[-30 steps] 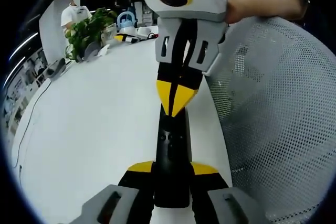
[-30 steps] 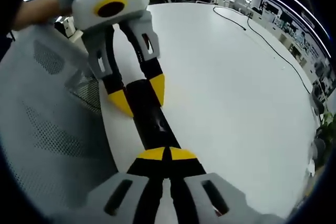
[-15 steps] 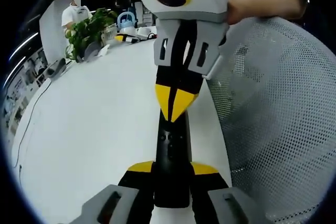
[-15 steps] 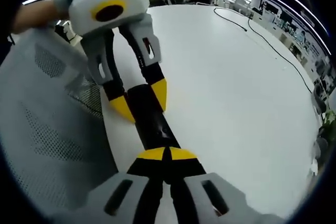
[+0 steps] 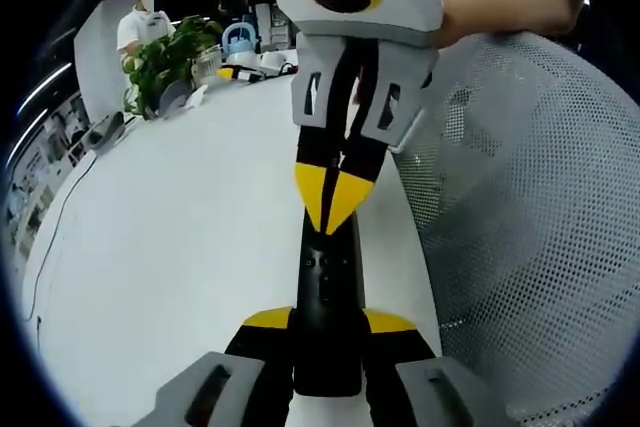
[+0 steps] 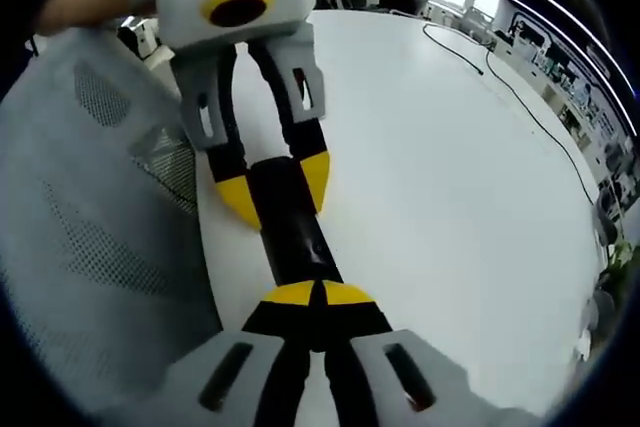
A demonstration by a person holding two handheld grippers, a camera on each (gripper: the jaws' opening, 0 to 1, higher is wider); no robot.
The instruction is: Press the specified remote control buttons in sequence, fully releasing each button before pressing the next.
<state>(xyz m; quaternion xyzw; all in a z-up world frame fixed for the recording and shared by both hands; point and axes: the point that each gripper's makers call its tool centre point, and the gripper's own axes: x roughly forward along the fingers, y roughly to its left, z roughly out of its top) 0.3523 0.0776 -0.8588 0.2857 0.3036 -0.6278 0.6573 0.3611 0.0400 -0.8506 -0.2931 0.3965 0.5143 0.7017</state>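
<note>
A black remote control (image 5: 330,282) lies lengthwise along the white table's edge. My left gripper (image 5: 330,322) is shut on its near end, a yellow fingertip on each side. My right gripper (image 5: 328,202) comes down from above with its yellow tips shut together, touching the remote's top face just beyond a round button. In the right gripper view, my right gripper (image 6: 315,294) stands shut at the remote's (image 6: 292,237) near end. My left gripper (image 6: 278,187) clamps the far end there.
The white table (image 5: 170,237) stretches away to the left. A grey mesh chair back (image 5: 530,237) stands tight against the table edge beside the remote. A potted plant (image 5: 165,67), small items and a person (image 5: 140,27) are at the far end. A black cable (image 6: 515,82) crosses the table.
My right gripper's body has tipped slightly while its shut tips stay on the remote. The left gripper keeps its hold and the remote has not moved.
</note>
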